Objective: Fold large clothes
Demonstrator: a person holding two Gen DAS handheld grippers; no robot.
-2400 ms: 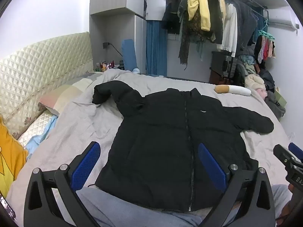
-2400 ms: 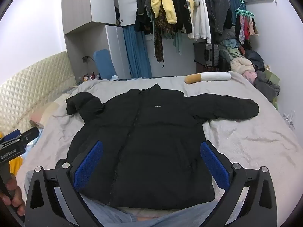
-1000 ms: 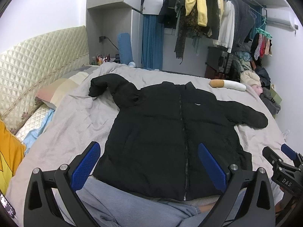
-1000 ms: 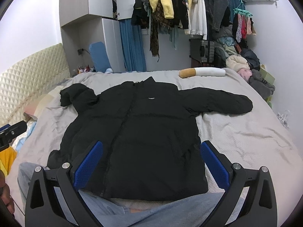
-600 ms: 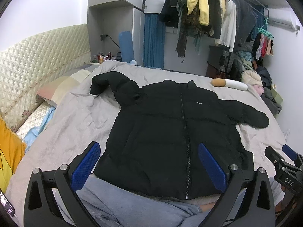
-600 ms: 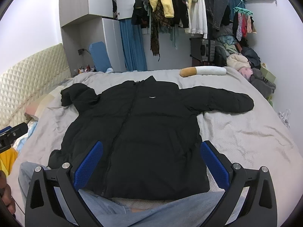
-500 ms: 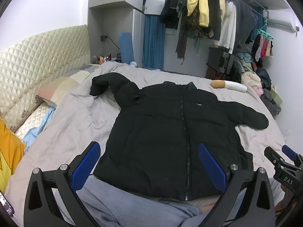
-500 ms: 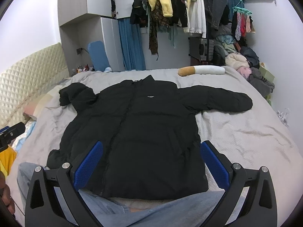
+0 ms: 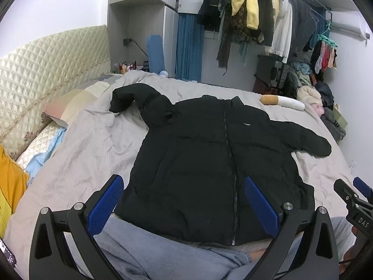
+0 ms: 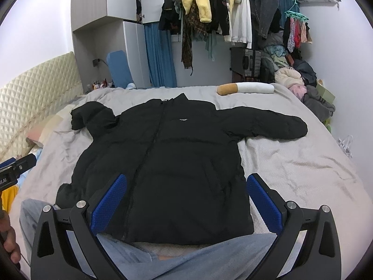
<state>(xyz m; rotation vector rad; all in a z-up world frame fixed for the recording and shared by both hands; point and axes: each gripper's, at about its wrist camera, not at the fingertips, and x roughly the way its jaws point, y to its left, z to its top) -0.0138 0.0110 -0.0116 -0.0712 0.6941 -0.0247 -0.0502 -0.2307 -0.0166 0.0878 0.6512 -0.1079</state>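
Observation:
A black puffer jacket [image 9: 209, 154] lies front up and zipped on the grey bed cover [image 9: 88, 144]; it also shows in the right wrist view [image 10: 167, 154]. Its right sleeve [image 10: 268, 123] lies stretched out flat. Its left sleeve [image 9: 130, 98] is bent and bunched near the pillow. My left gripper [image 9: 183, 203] is open and empty, held above the jacket's hem. My right gripper [image 10: 186, 198] is open and empty, also above the hem. Each gripper shows at the edge of the other's view.
My legs in grey trousers [image 9: 144, 252] lie at the near edge under the hem. A white and tan bolster [image 10: 244, 88] lies at the far side of the bed. Pillows [image 9: 70, 107] and a quilted headboard [image 9: 46, 70] are on the left. A clothes rail [image 10: 221, 11] hangs behind.
Both grippers have shifted only slightly over the hem; the jacket has not moved and both stay open.

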